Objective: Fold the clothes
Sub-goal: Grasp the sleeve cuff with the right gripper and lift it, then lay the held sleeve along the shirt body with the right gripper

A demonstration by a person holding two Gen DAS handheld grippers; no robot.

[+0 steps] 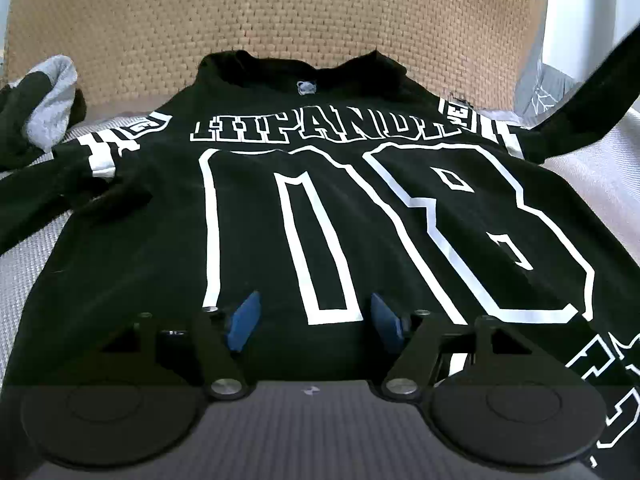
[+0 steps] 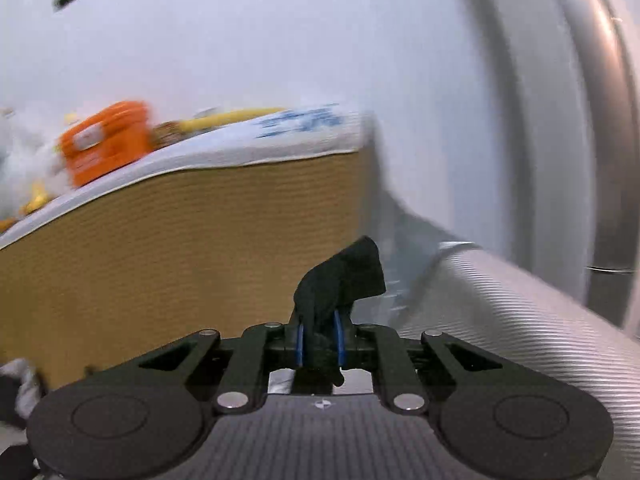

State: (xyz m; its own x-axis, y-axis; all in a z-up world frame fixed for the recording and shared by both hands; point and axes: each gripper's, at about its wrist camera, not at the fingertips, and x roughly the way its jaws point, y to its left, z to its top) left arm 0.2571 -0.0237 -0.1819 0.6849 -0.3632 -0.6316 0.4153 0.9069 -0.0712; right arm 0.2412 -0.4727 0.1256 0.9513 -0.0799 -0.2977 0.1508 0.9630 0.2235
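1. Left wrist view: the black jersey (image 1: 320, 208) lies number-up, spread across the grey bed cover (image 1: 600, 168), collar toward the woven headboard (image 1: 280, 20).
2. The left gripper (image 1: 314, 320) hovers low over the hem, blue pads wide apart, holding nothing.
3. The right gripper (image 2: 320, 340) is pinched tight on the sleeve end (image 2: 344, 276), lifted high and tilted up, likely to swing it inward for a fold.

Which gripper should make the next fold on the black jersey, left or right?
Right, probably. The right gripper is already shut on a bit of black fabric, apparently the sleeve raised off the jersey. The left gripper is open, holding nothing, above the hem.
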